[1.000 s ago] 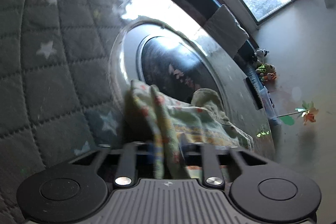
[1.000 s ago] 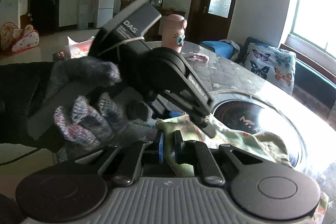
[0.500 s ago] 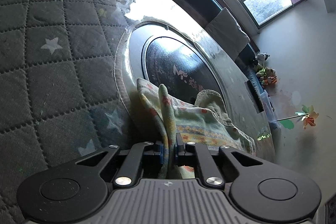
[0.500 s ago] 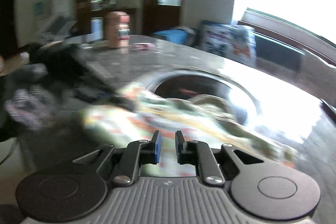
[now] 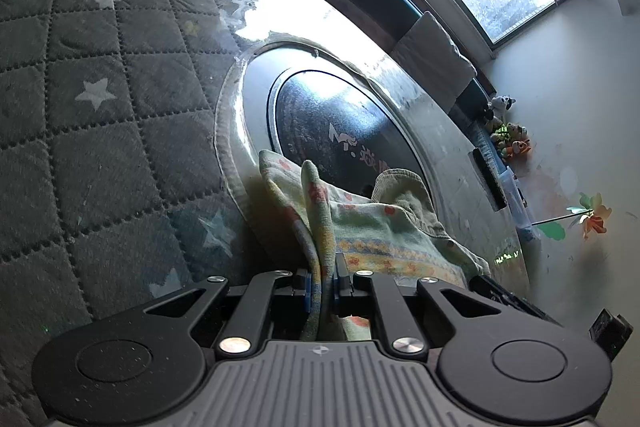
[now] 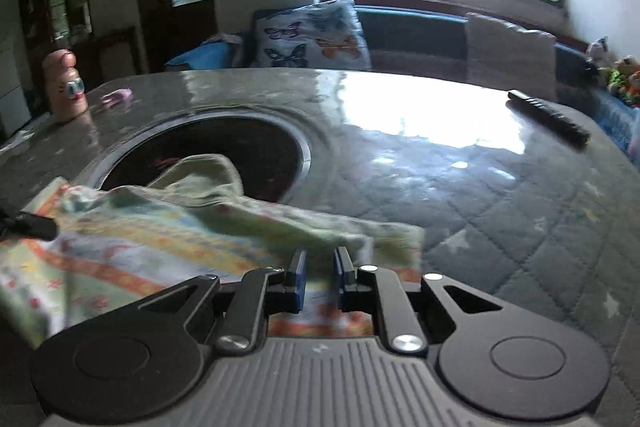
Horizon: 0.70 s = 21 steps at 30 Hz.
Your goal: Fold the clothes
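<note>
Left gripper (image 5: 321, 286): fingers clenched on a raised fold of the patterned garment (image 5: 362, 227), which lies on the quilted counter (image 5: 100, 131) (partly over the dark round inset (image 6: 224, 147)). Right gripper (image 6: 319, 269): fingers released, narrow gap, over the garment's edge.

Left tool (image 5: 321, 285) clamped tight; right tool (image 6: 319, 273) parted.
</note>
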### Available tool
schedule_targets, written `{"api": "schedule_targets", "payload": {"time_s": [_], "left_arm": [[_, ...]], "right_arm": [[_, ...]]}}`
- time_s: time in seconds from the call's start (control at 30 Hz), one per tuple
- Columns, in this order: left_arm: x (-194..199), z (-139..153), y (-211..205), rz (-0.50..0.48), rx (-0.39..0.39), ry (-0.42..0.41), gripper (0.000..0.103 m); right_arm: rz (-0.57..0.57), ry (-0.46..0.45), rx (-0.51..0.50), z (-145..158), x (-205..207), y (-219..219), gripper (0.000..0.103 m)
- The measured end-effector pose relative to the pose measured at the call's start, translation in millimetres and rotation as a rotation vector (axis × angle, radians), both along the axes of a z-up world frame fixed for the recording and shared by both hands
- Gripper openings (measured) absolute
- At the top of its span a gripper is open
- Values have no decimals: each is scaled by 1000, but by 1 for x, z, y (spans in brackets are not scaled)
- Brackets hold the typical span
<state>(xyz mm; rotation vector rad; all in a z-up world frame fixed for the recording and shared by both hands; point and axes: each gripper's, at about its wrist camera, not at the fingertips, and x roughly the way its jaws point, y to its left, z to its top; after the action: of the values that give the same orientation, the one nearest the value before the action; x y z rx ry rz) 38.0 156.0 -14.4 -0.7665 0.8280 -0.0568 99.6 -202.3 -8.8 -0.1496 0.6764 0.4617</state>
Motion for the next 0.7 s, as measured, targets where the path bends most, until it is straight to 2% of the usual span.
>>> {"api": "schedule_targets", "payload": {"time_s": [0.1,0.2,0.43,0.5,0.57,0.63,0.7], "left_arm": [[0,0,0,-2,2,-2,10],[0,0,-1,-5,9,-3,10],[1,1,-2,-10,20,-4,10],[1,1,-3,-12,26,-4,10],[2,2,-4,-13,33,-3,10],[2,3,-5,-13,42,-2,10],[2,5,-6,-16,54,-2,10]], "right_arm": [[-33,-8,-7,-2,5,-4,38],[-74,-22,-11,-3,8,-11,51],[-89,41,79,-6,14,-25,55],[-83,42,83,-7,14,-22,54],[-79,42,89,-7,13,-20,44],[-76,46,96,-7,13,-18,23],[-69,54,115,-5,11,-17,12]]}}
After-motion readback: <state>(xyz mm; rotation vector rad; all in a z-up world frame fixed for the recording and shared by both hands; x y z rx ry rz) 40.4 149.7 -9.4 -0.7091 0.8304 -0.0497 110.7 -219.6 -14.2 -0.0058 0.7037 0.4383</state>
